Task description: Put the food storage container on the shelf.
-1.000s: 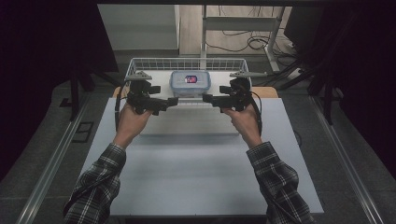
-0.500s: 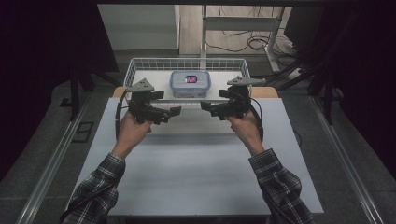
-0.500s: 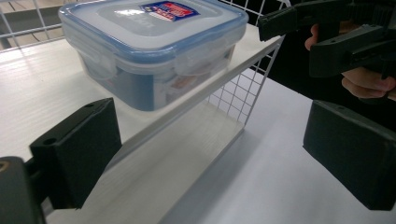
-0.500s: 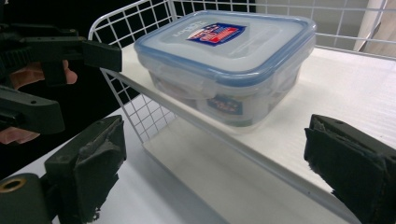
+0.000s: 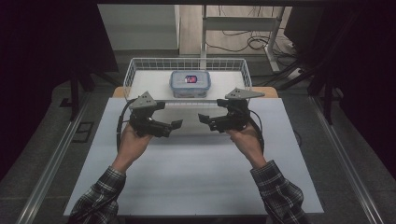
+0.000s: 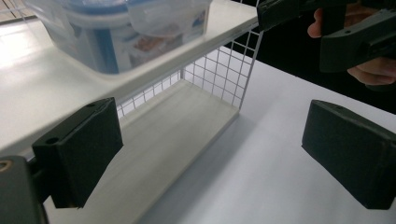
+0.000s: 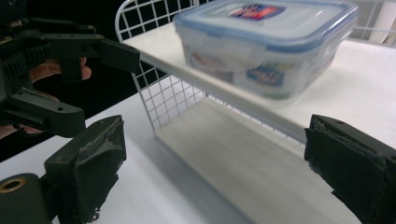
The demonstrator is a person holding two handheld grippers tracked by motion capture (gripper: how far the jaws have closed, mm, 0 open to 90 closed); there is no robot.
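Over on the left, the left gripper (image 5: 177,123) sits in the person's left hand (image 5: 134,144) above the white table (image 5: 187,182), a bit in from its far edge, and its jaws are spread wide apart with nothing between them, which is super clear in the left gripper view where the pads (image 6: 84,149) frame bare table and the wire basket (image 5: 135,74). Middle of it all, the clear plastic container (image 5: 190,83) with the blue lid rests on the white shelf (image 5: 149,86) inside that basket, about centre along the basket's near edge, lid on. It's apart from both grippers, not touched by either. On the right, the right gripper (image 5: 202,118) is in the right hand (image 5: 245,140), pointed inward at the left one, the two tips near each other but not touching. Its jaws are wide apart too, holding nothing, and have just been opening a little further.
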